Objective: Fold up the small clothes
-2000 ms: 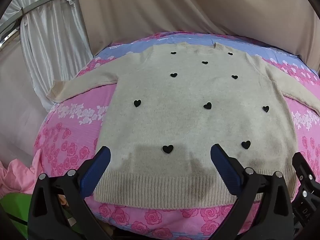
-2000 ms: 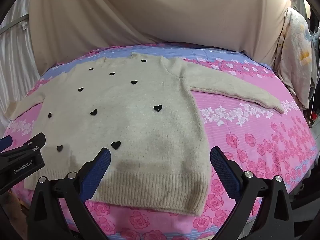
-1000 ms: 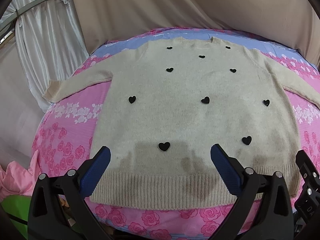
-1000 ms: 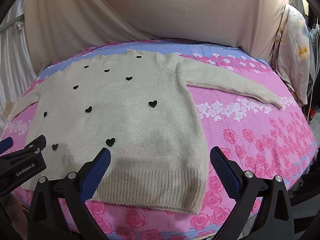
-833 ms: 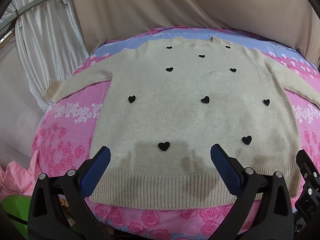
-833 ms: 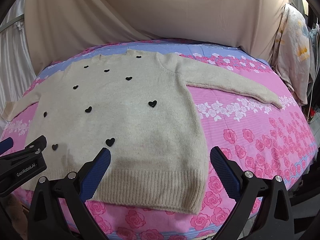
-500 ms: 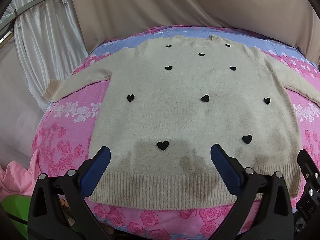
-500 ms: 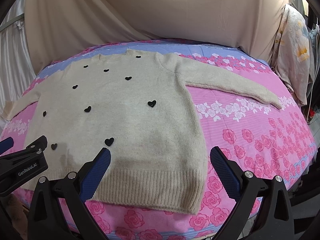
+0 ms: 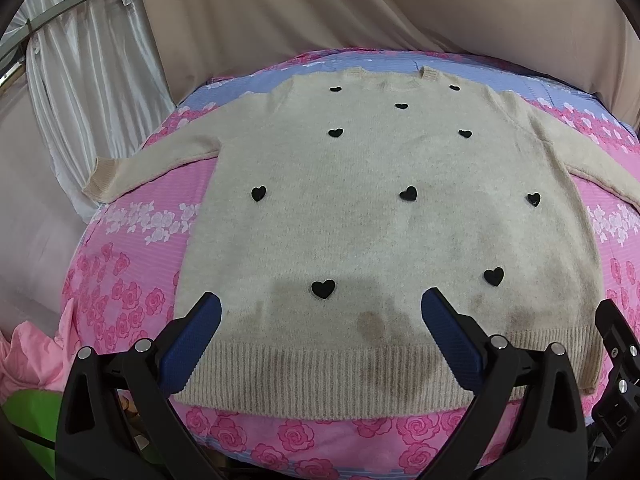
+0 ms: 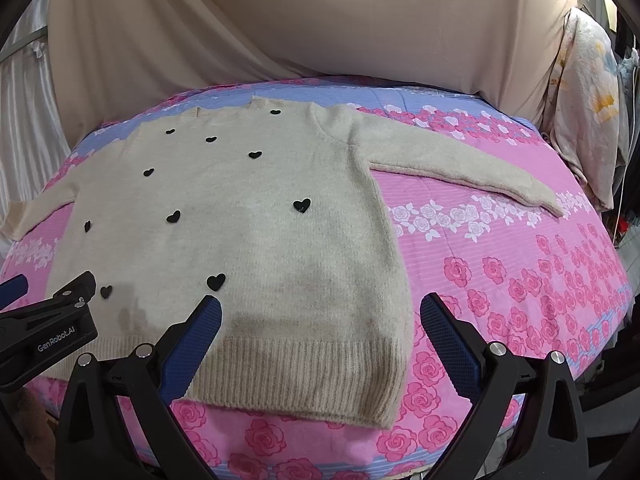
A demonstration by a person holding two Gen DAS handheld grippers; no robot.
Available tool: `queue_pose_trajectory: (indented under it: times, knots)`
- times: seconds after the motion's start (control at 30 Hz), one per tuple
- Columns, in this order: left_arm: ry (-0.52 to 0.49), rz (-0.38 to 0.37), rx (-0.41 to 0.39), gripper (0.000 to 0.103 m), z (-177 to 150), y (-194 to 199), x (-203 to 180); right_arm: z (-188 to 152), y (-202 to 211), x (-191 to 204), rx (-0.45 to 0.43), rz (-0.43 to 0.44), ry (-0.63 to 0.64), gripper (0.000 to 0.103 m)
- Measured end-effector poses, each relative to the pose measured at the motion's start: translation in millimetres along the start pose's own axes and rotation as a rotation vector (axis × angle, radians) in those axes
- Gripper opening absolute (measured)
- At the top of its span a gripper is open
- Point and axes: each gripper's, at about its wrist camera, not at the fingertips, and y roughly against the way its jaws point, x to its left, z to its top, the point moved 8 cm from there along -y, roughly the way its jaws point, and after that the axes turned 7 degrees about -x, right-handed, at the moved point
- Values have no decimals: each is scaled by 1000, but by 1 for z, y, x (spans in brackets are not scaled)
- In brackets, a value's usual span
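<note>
A cream knit sweater [image 9: 380, 208] with black hearts lies flat, front up, on a pink floral table cover [image 9: 132, 292], sleeves spread to both sides. It also shows in the right wrist view [image 10: 256, 240]. My left gripper [image 9: 320, 312] is open and empty, hovering over the left part of the ribbed hem. My right gripper [image 10: 320, 316] is open and empty over the hem's right corner. The left gripper's body shows at the left edge of the right wrist view [image 10: 44, 332].
Beige cloth [image 10: 320, 20] hangs behind the table. White curtain [image 9: 80, 80] at the left. A pale floral blanket [image 10: 588, 100] hangs at the right. Pink cloth [image 9: 28, 356] and a green item [image 9: 28, 424] lie below the table's left edge.
Both views have crept slightly forward over the sweater; the hem sits a little lower in frame. Both grippers stay open.
</note>
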Motion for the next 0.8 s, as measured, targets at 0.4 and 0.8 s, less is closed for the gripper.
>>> queue_pose_trajectory:
  times: [0.4,0.8]
  knots:
    - [-1,5,5,98,-2,-1,0,0,-1,3,3,-1,0,98]
    - [-4,0,12,98,-3,-2,-1,-1,-1,3,10,-1,2,98]
